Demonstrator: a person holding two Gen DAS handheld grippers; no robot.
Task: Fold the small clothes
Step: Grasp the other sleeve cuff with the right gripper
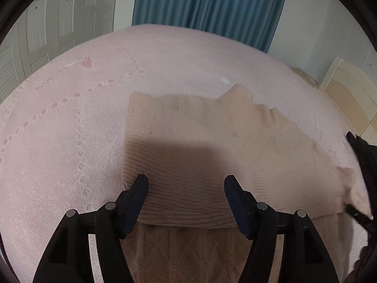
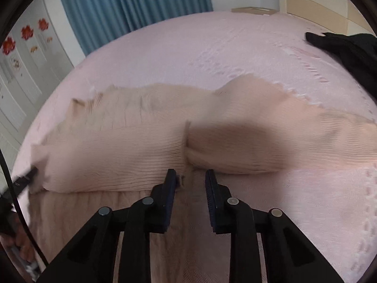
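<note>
Both grippers hang low over the near edge of the bed (image 1: 70,108), each above a beige ribbed top (image 1: 212,141) spread on the pink cover. Nearest the lenses, under the fingers, lies a lower layer of the same beige in a looser knit, and the ribbed part ends in a rounded fold just beyond the fingertips, so the top seems already doubled once. The left gripper (image 1: 186,188) is wide open with nothing between its fingers, poised over the fold near the garment's left side. The right gripper (image 2: 190,180) is open only a narrow way, its fingers astride a small pucker of cloth at the fold's edge; the blur makes it impossible to tell whether any fabric is pinched, though a clear gap shows between the fingers. A sleeve or flap (image 2: 247,141) lies across the right half of the top, its edge making a ridge down the middle. A black garment (image 2: 348,49) waits near the bed's far right corner.

The step in hand looks like setting or releasing a fold. Next would likely come a fresh grip on both ends of the folded edge, taking both layers together, and a level carry so the ribbed cloth does not skew
</note>
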